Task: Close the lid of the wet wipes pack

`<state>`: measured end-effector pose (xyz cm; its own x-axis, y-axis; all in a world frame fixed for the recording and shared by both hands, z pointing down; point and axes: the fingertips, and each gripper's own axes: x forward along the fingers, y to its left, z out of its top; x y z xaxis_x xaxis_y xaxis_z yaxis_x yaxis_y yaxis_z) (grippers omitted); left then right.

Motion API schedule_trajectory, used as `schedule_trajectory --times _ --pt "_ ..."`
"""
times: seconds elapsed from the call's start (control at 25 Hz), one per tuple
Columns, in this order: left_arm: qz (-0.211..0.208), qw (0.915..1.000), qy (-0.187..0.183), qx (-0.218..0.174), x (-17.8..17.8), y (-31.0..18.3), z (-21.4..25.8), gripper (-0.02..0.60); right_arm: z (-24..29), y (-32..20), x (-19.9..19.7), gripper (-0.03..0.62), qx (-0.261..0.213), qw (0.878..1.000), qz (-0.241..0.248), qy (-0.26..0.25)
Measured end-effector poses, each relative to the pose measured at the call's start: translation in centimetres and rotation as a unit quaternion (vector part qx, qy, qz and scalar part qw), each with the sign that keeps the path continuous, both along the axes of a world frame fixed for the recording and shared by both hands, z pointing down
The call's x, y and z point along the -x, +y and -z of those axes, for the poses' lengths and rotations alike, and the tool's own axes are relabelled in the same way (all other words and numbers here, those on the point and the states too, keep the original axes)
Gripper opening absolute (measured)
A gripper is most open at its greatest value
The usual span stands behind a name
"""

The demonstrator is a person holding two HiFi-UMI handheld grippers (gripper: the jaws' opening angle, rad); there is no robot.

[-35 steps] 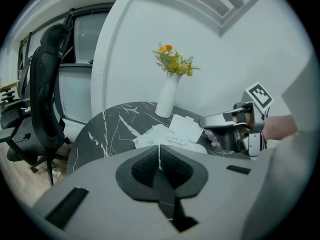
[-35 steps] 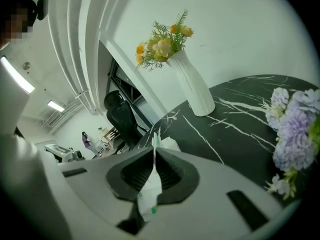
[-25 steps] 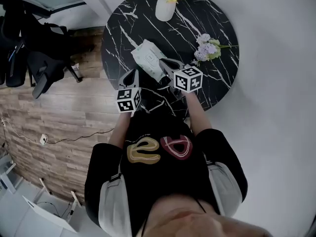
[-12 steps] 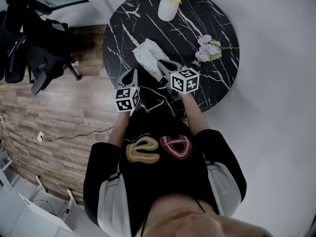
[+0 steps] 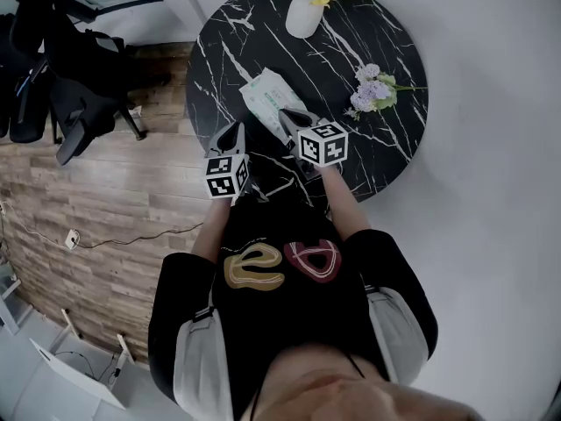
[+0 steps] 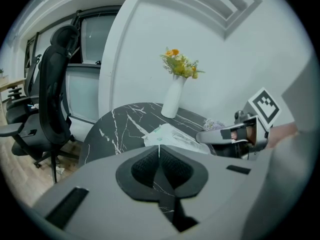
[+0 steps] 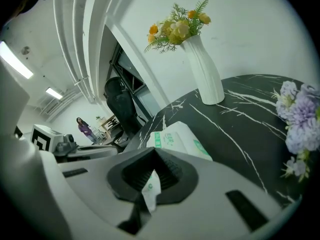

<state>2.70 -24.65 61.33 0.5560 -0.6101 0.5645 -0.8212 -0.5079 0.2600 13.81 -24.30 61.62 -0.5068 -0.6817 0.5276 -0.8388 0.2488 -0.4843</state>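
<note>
The white and green wet wipes pack (image 5: 266, 96) lies on the round black marble table (image 5: 333, 51), toward its near left side. My right gripper (image 5: 288, 117) sits at the pack's near end. In the right gripper view this gripper (image 7: 152, 171) is shut on a thin white flap with green print (image 7: 150, 188), and the pack (image 7: 181, 138) lies just beyond the jaws. My left gripper (image 5: 231, 132) hovers at the table's near left edge, left of the pack. Its jaws are shut with nothing between them (image 6: 159, 156). From there the pack (image 6: 170, 134) and the right gripper (image 6: 222, 135) show ahead.
A white vase of yellow flowers (image 5: 304, 14) stands at the table's far edge. A purple flower bunch (image 5: 372, 86) lies on the right side. Black office chairs (image 5: 61, 86) stand on the wooden floor to the left.
The right gripper has drawn back a little toward the person, still at the pack's near end. The left gripper has hardly moved.
</note>
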Motion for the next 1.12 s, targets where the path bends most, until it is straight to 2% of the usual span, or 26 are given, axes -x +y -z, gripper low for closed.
schedule_trajectory --times 0.64,1.12 --pt "0.009 1.0000 -0.002 0.002 1.4 -0.4 -0.2 0.021 -1.6 -0.2 0.7 0.011 0.021 1.000 0.004 0.016" --pt "0.013 0.9999 -0.002 0.006 2.2 -0.5 -0.5 0.021 -2.5 -0.9 1.3 0.011 0.044 0.998 0.004 0.048"
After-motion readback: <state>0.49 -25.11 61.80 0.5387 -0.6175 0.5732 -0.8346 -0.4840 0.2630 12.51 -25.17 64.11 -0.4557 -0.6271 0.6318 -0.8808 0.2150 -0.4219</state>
